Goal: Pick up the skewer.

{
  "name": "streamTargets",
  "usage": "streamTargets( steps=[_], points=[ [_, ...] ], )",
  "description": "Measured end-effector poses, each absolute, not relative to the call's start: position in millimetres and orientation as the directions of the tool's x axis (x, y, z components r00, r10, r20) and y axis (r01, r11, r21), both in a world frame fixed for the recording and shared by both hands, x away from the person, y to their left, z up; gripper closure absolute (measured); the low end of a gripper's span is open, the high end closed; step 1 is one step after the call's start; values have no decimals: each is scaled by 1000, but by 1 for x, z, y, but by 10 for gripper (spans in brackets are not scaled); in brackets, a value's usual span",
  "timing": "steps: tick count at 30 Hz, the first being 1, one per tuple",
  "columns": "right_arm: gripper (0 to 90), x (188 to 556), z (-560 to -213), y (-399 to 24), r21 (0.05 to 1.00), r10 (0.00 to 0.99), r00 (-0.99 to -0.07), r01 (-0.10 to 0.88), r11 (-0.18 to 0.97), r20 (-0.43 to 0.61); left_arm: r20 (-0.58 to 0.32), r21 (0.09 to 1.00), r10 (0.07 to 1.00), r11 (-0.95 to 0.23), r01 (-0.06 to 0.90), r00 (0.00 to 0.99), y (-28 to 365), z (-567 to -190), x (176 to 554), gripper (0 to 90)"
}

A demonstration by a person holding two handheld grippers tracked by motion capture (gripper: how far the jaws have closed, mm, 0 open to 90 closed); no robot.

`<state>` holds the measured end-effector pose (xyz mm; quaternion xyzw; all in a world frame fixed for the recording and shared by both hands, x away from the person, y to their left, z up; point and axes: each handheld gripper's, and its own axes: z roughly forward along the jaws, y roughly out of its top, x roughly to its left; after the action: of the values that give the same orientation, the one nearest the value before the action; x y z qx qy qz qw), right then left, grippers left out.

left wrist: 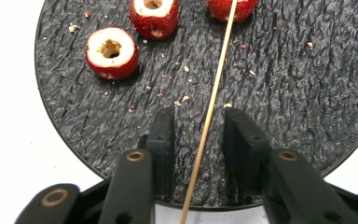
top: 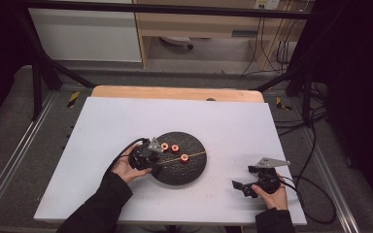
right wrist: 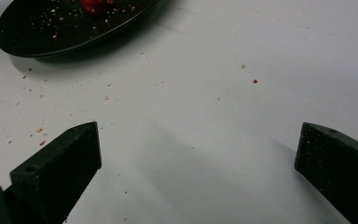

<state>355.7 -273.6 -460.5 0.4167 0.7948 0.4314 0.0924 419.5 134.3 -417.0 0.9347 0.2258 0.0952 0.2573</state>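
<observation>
A round black slate plate (top: 196, 171) lies mid-table with three red, white-cored ring pieces (top: 164, 146) (top: 175, 148) (top: 184, 158) on it. A thin wooden skewer (top: 196, 155) lies across the plate. My left gripper (top: 151, 155) is at the plate's left edge. In the left gripper view its jaws (left wrist: 200, 119) stand either side of the skewer (left wrist: 209, 116), with a gap on both sides, so it is open. Two ring pieces (left wrist: 111, 52) (left wrist: 154, 16) lie ahead to the left, and the skewer meets the third (left wrist: 228, 7). My right gripper (top: 240, 187) rests open on the table.
The white table top (top: 126, 121) has crumbs scattered round the plate (right wrist: 51, 32). In the right gripper view the wide jaws (right wrist: 198, 140) face bare white surface. A wooden strip (top: 175, 92) borders the far edge. Cables trail off to the right.
</observation>
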Motion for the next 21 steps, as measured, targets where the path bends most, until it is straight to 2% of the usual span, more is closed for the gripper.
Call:
streamTargets(
  steps=[1,11,21],
  points=[
    [11,356,-460,-274,762,742,-635,584,279,215,59,524,469,-766,373,881,134,-417,420,677],
    [11,356,-461,-273,761,741,-636,585,281,215,36,527,460,-763,375,887,133,-418,421,793],
    [11,356,-461,-273,760,739,-638,584,285,214,35,524,445,-770,363,895,132,-418,419,876]
  ],
)
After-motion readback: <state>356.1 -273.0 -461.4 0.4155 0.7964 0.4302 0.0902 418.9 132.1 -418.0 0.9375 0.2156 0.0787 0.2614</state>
